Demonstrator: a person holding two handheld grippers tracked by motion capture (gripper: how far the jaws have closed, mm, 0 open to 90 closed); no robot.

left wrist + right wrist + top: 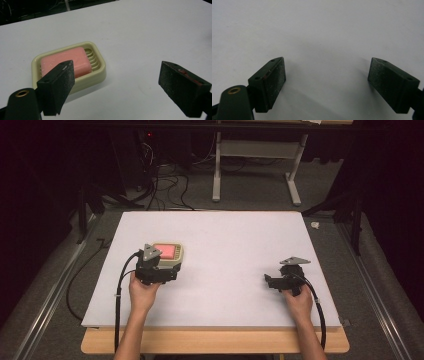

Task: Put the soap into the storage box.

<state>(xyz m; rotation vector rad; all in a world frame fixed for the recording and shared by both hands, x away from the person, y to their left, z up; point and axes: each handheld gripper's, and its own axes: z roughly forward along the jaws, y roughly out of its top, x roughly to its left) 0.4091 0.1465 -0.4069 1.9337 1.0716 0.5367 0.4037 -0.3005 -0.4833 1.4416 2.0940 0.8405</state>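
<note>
While I've got both sets of jaws spread wide with nothing between them, the left gripper (116, 86) is the one doing anything interesting. Looking along it, its near-side jaw sits just in front of the soap dish (100, 72), overlapping the dish's front corner in the picture, though I honestly can't tell if it's touching or just hovering in front. That dish is a cream-coloured plastic one with ribbed slats inside, and a pink bar of soap (66, 61) is lying flat in it, pushed toward one end so some of the ribs show at the other. The far-side jaw is well off to the side, over bare white surface.

From the high view, the left gripper (159, 265) is right up against the near edge of the dish, on the left half of the white table (225, 240), with the left hand (142, 292) wrapped round the handle behind it.

Over on the other side, the right gripper (272, 281) is just as open, well apart from the dish, jaws aimed left across plain tabletop. Right hand (299, 302) holds it near the table's right front area.
</note>
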